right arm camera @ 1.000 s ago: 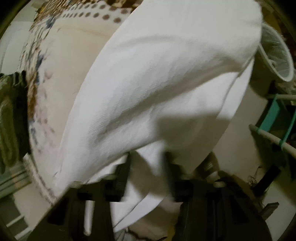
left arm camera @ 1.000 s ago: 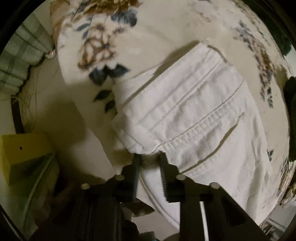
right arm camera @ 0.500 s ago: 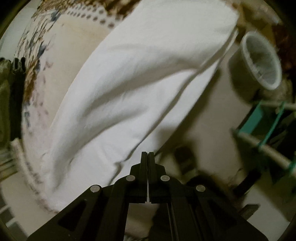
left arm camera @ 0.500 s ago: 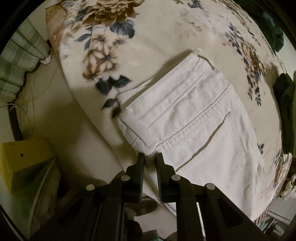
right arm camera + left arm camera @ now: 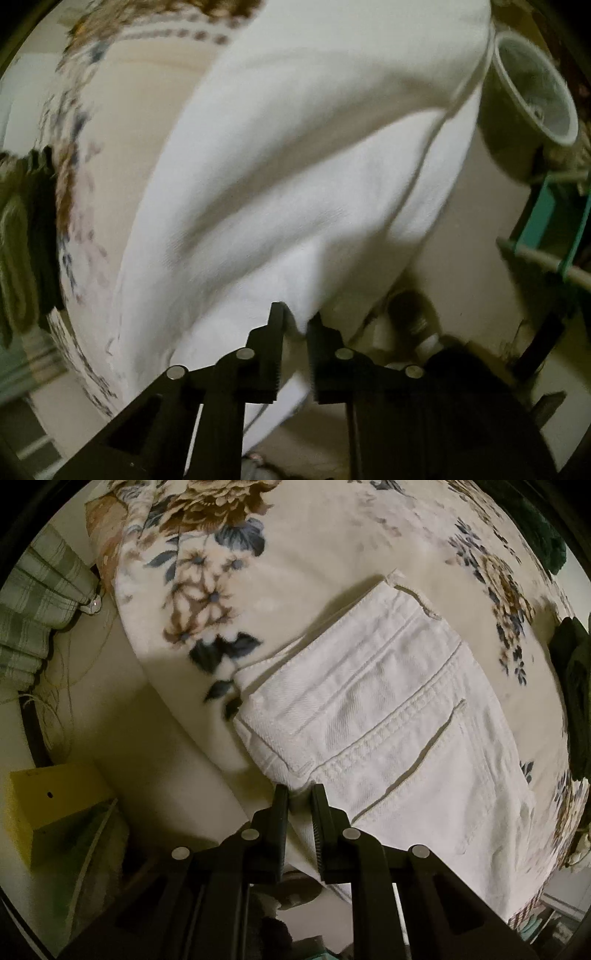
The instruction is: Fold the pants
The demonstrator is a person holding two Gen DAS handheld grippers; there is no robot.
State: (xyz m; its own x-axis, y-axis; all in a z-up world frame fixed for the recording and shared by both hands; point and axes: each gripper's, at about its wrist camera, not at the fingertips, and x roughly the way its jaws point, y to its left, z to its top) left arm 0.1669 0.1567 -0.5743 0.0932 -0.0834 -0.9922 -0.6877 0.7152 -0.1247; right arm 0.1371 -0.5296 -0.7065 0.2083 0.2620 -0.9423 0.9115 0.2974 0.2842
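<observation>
Two grippers work one garment: white pants [image 5: 388, 716] lying on a floral blanket [image 5: 325, 554] at the near edge of what we take for a bed, waistband and back pocket toward the left wrist view, the leg cloth bulging up in the right wrist view. We see the left gripper [image 5: 300, 794] with jaws nearly together, pinching a thin bit of the waist-end edge. The right gripper [image 5: 295, 314] shows a narrow gap with a tuck of white cloth [image 5: 295, 206] caught in it; we read that as a pinch too, though the frame is blurred. We judge the cloth a sturdy twill: middling weight, soft enough to drape, stiffer along the stitched seams and waistband, not slippery, not fragile. Seams and the waistband corner give the toothed fingers the best bite; loose mid-panel cloth would bunch and slide. A pale bucket [image 5: 532, 103] and a teal frame [image 5: 554, 210] stand off the bed on the right; a yellow box [image 5: 51, 801] sits on the floor to the left.
</observation>
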